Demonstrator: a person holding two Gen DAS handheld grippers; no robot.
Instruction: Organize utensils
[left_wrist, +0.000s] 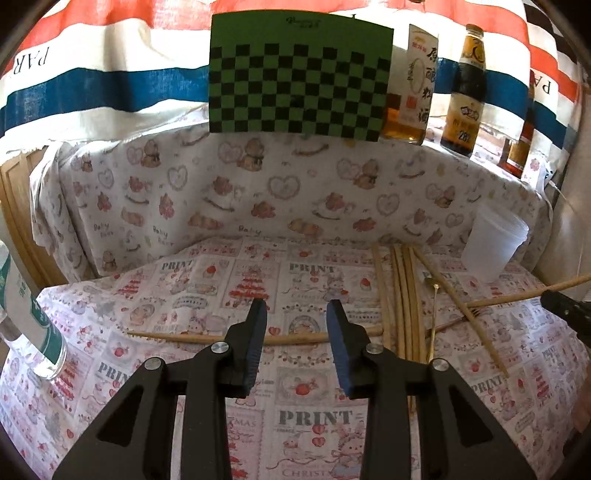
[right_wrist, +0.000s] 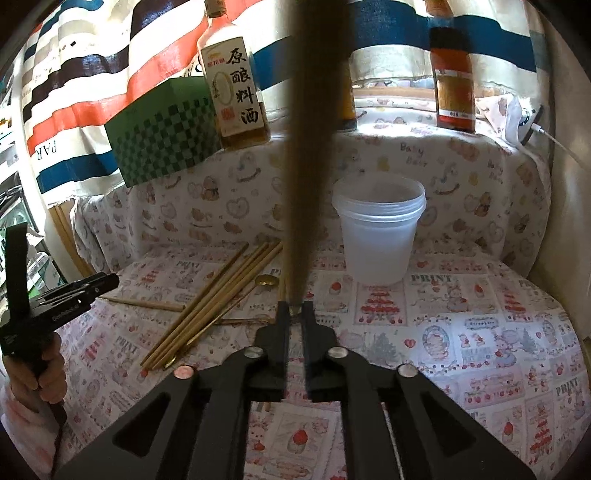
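Chopsticks (right_wrist: 207, 306) lie in a loose bundle on our bench (right_wrist: 461, 332), at ten o'clock from our right gripper (right_wrist: 295, 307), beside a small gold spoon (right_wrist: 267, 280). Our right fingers (right_wrist: 282, 325), tilted downward, stand nearly together around the base of one chopstick (right_wrist: 314, 110) rising blurred toward twelve; whether they still pinch it we cannot tell. A plastic cup (right_wrist: 378, 229) sits at one o'clock. Our left gripper (left_wrist: 296, 308) slopes down, fingers (left_wrist: 258, 332) spread and empty, over a lone chopstick (left_wrist: 177, 336) lying crosswise.
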